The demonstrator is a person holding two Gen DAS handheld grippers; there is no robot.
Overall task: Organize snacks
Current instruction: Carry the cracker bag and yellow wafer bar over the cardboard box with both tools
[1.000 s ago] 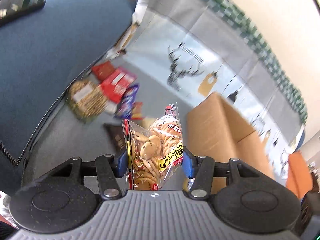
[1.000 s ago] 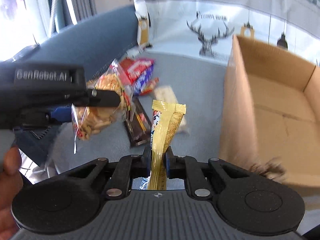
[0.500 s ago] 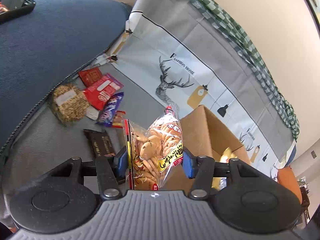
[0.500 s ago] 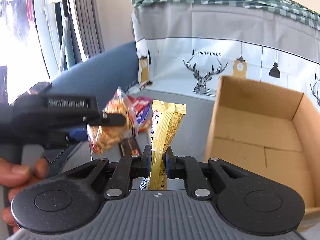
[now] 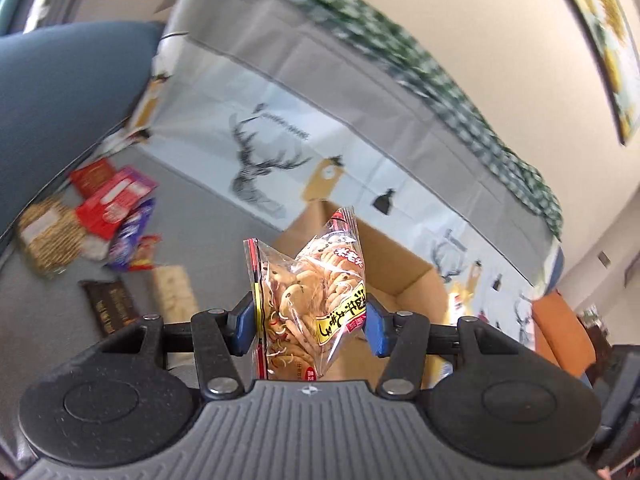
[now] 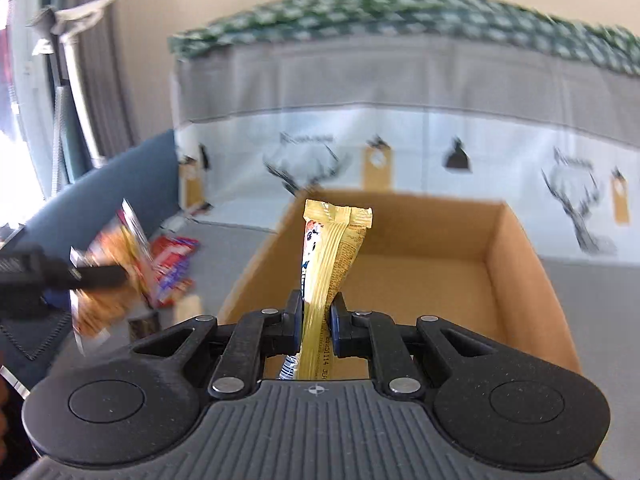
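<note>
Left gripper (image 5: 306,318) pinching clear crinkly bag of brown rice crackers (image 5: 310,300); right gripper (image 6: 316,322) clamped on slim yellow foil snack packet (image 6: 326,268), w/ open brown cardboard box (image 6: 516,280) behind.

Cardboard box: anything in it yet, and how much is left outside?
The visible part of the cardboard box looks empty. In hand: left gripper holds a cracker bag, right gripper a yellow snack bar, near the box. Left: the snack pile beside it.
</note>
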